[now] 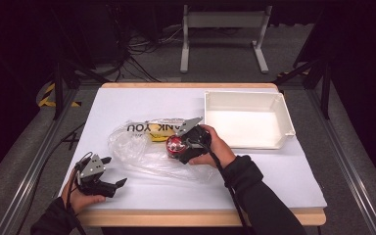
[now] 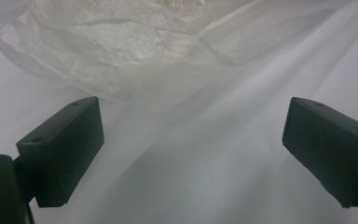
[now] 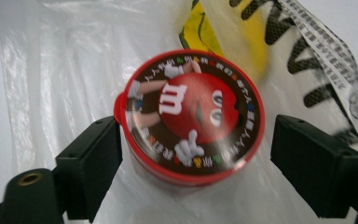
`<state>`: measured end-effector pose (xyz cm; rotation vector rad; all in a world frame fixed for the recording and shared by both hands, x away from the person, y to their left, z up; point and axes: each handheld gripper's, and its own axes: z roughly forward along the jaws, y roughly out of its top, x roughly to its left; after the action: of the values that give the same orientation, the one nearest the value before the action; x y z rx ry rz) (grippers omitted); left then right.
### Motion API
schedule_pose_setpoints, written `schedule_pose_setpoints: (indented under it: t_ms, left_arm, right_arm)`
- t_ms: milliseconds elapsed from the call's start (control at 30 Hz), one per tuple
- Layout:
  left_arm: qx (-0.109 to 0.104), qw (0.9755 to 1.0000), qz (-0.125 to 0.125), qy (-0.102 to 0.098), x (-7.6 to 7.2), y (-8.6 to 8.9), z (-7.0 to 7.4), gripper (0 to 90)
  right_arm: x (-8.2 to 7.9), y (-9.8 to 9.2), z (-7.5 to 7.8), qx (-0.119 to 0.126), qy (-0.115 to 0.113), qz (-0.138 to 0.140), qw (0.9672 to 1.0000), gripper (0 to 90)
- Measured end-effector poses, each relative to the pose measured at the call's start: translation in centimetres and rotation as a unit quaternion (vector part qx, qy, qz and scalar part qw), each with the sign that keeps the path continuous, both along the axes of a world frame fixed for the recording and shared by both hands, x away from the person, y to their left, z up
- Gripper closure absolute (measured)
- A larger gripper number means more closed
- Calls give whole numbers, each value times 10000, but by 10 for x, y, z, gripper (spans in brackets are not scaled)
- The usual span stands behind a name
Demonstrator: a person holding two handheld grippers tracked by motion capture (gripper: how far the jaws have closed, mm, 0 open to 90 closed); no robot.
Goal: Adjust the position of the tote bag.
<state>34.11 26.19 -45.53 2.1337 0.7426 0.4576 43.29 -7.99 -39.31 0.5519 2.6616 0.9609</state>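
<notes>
Right gripper view: candy tub (image 3: pixel 191 116) between opened right tool (image 3: pixel 196 158) pads

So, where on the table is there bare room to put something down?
The white tray at the back right is empty inside. Bare table lies in front of it, right of the right gripper. The back left corner is bare too. The middle is crowded: the plastic bag and the red tin.
</notes>
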Motion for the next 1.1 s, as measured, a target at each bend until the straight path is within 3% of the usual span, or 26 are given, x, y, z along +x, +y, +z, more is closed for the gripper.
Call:
schedule_pose_setpoints:
  t_ms: [267, 733, 933, 1100]
  left_arm:
    - [-114, 9998, 73, -129, 1, 2, 1, 66]
    - [-202, 9998, 64, -37, 4, 3, -1, 72]
    - [-246, 9997, 15, -33, 2, 3, -1, 74]
    - [-252, 9997, 1, -52, 3, 3, -1, 74]
  right_arm:
    - [0, 8, 1, -141, -17, 92, 9999, 224]
    - [0, 7, 4, -268, -31, 119, 9996, 229]
    - [0, 6, 13, -109, -107, 118, 9998, 229]
    - [-5, 6, 20, -140, -229, 171, 9995, 230]
